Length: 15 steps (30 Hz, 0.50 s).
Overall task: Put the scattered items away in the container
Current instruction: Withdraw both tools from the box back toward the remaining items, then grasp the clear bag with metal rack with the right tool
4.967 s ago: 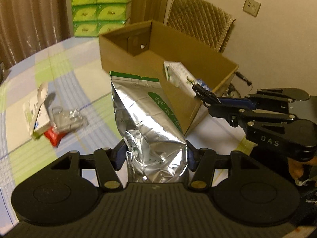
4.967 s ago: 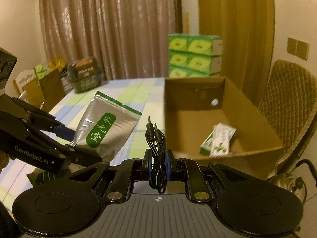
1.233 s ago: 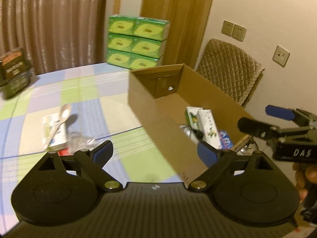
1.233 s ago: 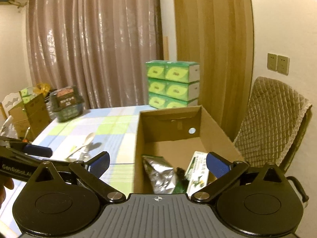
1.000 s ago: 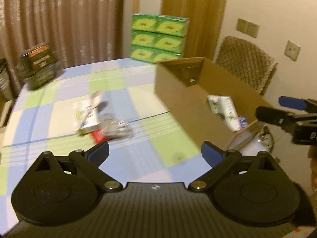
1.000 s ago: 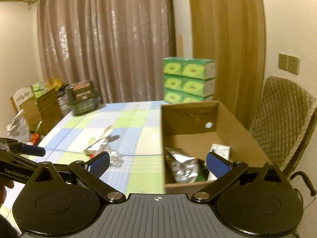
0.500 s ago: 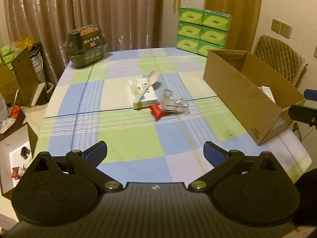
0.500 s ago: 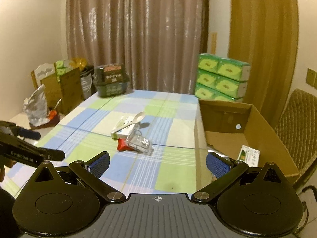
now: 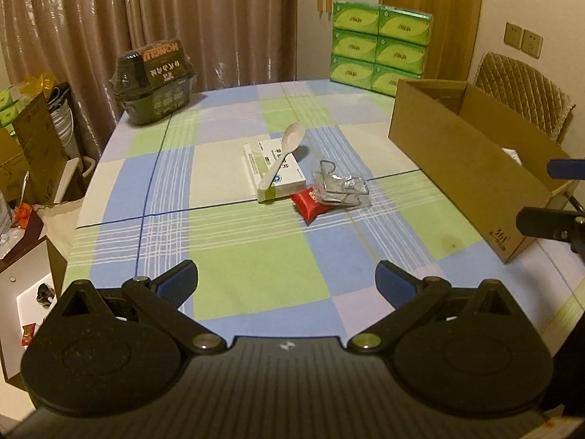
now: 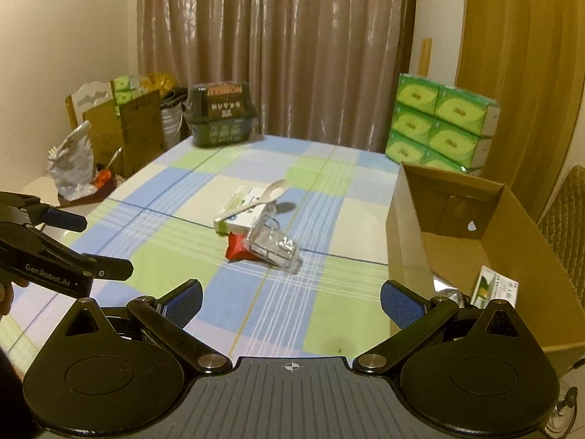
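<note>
Left gripper (image 9: 286, 280) and right gripper (image 10: 290, 301) both held above the near table edge, fingers spread wide, empty. Mid-table: white spoon (image 9: 283, 153) lying across white carton (image 9: 273, 172), red packet (image 9: 310, 202) touching clear bag (image 9: 340, 184). Cardboard box (image 10: 486, 256) at right, partly filled.

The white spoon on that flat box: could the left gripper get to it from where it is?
Probably yes: the left gripper is open and empty, and only bare tablecloth lies before the white spoon.
</note>
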Each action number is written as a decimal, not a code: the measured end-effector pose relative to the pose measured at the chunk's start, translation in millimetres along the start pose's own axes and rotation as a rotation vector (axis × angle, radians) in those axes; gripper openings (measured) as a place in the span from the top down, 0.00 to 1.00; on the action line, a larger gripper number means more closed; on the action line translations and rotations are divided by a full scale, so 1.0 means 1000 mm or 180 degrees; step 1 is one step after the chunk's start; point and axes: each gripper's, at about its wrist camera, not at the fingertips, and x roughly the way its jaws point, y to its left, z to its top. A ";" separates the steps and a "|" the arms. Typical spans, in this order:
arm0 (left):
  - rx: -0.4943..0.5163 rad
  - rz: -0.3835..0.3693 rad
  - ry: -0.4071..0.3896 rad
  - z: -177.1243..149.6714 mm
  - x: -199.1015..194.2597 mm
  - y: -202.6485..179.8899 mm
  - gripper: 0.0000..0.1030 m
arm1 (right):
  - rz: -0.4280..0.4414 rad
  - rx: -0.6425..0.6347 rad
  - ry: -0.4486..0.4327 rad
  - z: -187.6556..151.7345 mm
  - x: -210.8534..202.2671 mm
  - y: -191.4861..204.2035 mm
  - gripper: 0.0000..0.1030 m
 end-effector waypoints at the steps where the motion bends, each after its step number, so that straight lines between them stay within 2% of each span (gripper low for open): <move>1: 0.0003 0.0000 0.0014 0.001 0.006 0.001 0.02 | 0.0005 0.0013 0.0017 0.001 0.006 -0.001 0.02; 15: 0.0159 -0.0001 0.0117 0.012 0.103 0.011 0.02 | 0.0017 0.0272 0.0176 0.023 0.094 -0.013 0.02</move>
